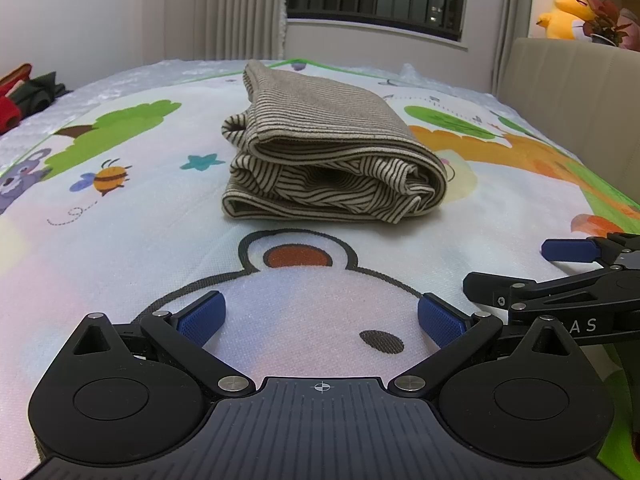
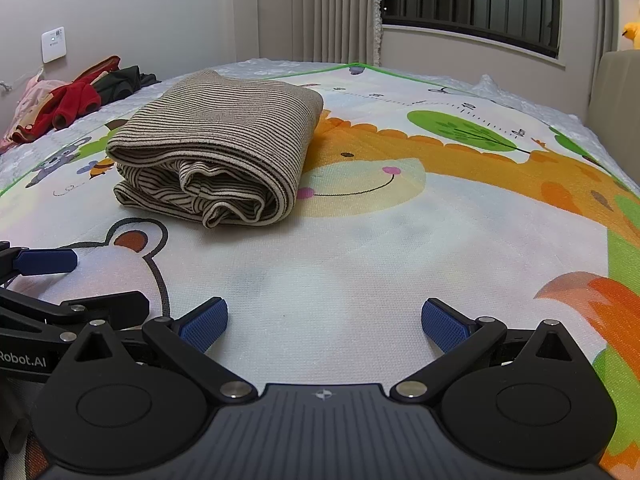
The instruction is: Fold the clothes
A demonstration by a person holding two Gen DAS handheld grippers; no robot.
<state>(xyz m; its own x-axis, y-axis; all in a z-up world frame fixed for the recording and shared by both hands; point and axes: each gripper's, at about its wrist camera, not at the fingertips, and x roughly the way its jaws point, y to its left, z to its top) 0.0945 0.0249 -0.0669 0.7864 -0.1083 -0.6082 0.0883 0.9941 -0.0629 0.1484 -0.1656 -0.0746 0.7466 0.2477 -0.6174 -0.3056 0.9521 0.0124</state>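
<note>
The striped garment (image 1: 332,148) lies folded into a thick bundle on the cartoon-print play mat (image 1: 120,240), ahead of both tools and well apart from them. From the right wrist view it (image 2: 216,152) sits to the left of centre, its open, layered end facing the cameras. The left gripper (image 1: 320,318) and the right gripper (image 2: 324,320) rest low over bare mat, side by side, each with jaws spread wide and nothing between the blue pads (image 1: 202,316).

By the look of it this piece is essentially done — the top panel lies smooth, though the inner layers at the near end bunch and sag. If a tidy-up is wanted, the sound way is to come in low from both sides, pinch the near corners through all layers at once, and pull lightly outward so the wrinkled inner folds flatten without dragging the top sheet off square. Gripping only the top layer would likely peel the fold open.

A heap of unfolded clothes (image 2: 76,100) — red, pink, dark — waits at the far left edge of the bed, probably next.
</note>
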